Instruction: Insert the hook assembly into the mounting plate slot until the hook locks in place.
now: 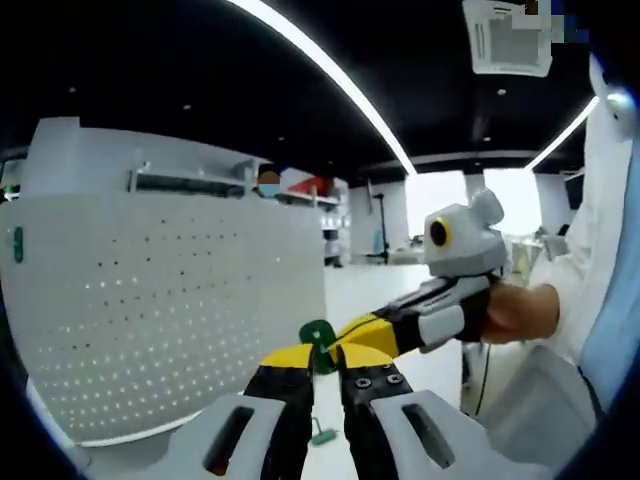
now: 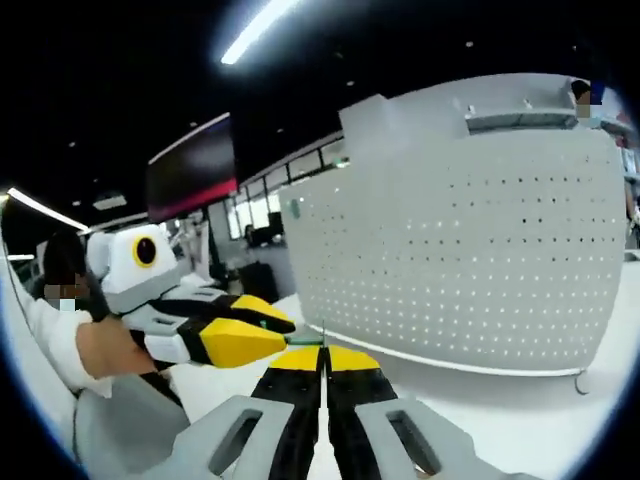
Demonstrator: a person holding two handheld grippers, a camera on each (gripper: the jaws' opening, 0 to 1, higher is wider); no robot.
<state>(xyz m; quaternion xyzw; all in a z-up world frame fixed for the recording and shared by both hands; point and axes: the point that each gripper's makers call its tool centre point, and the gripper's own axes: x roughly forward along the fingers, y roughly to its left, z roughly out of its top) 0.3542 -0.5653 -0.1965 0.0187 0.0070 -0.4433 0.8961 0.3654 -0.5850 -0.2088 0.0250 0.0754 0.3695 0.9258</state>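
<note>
Now green hook pinched btwn both grippers, near pegboard.

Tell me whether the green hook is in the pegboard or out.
Out. The green hook sits between both grippers' jaws, in front of the white pegboard, apart from its holes.

White table with upright perforated mounting plate and small green piece.

Green hook mostly hidden between both grippers' yellow tips; its shape unclear
</note>
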